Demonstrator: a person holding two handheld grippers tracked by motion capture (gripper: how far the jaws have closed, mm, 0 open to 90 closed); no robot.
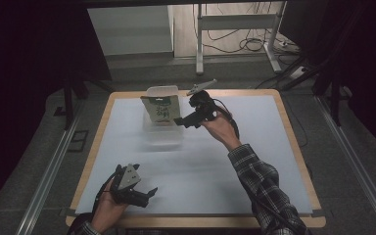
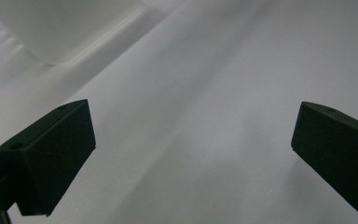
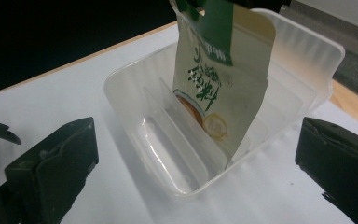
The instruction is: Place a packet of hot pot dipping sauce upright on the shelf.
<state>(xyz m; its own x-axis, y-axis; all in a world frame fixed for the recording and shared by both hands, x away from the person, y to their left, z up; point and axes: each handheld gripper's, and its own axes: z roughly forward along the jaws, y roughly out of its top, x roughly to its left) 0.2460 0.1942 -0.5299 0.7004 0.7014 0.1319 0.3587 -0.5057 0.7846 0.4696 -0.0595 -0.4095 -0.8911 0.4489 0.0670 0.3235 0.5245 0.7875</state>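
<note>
Green-and-cream pouch (image 3: pixel 219 88) stands upright, tilted, inside clear plastic tub (image 3: pixel 140 100) at far middle of white surface (image 1: pixel 225 161). Right tongs (image 1: pixel 180 120) just beside pouch, spread wide, nothing between. Left tongs (image 1: pixel 149 193) spread, empty, near front edge.

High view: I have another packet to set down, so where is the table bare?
The white table top is bare to the right of the right gripper, and between the clear container and the left gripper. It is crowded at the far middle, where the packet stands in the container.
</note>
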